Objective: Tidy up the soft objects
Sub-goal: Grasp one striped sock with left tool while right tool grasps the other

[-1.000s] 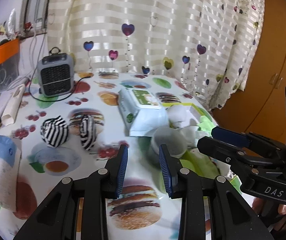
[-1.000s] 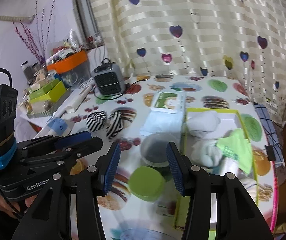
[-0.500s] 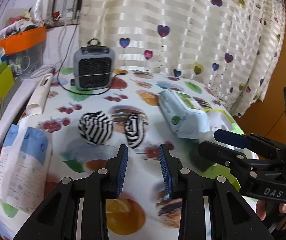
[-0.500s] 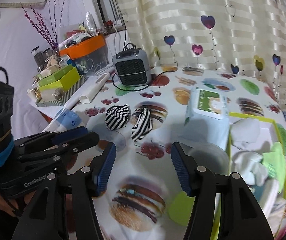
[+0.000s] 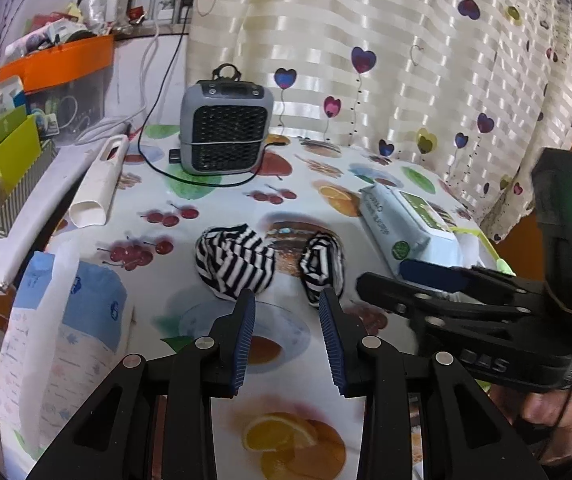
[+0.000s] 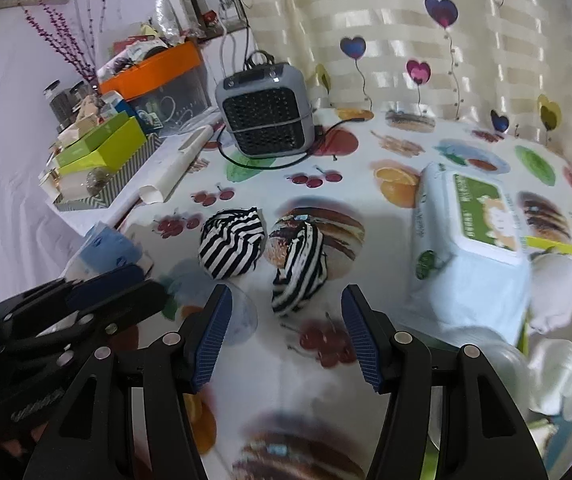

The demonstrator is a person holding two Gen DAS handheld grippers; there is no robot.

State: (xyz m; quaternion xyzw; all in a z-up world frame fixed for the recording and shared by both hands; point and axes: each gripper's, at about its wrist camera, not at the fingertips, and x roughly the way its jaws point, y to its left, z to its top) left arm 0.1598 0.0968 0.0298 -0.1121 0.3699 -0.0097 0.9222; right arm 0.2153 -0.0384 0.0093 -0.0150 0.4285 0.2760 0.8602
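**Both grippers closing in on the striped socks**

Nearest, the left gripper (image 5: 286, 304) and right gripper (image 6: 284, 300) hover released, nothing between their pads; the step in hand looks like the approach. Just beyond, on the printed surface (image 6: 366, 184), lie two balled striped socks: the rounder sock (image 6: 232, 244) and the narrower sock (image 6: 300, 266), just beside each other. Next, each gripper probably must straddle a sock and clench. Farther right, the yellow-rimmed tray (image 6: 558, 246) already holds white soft things.
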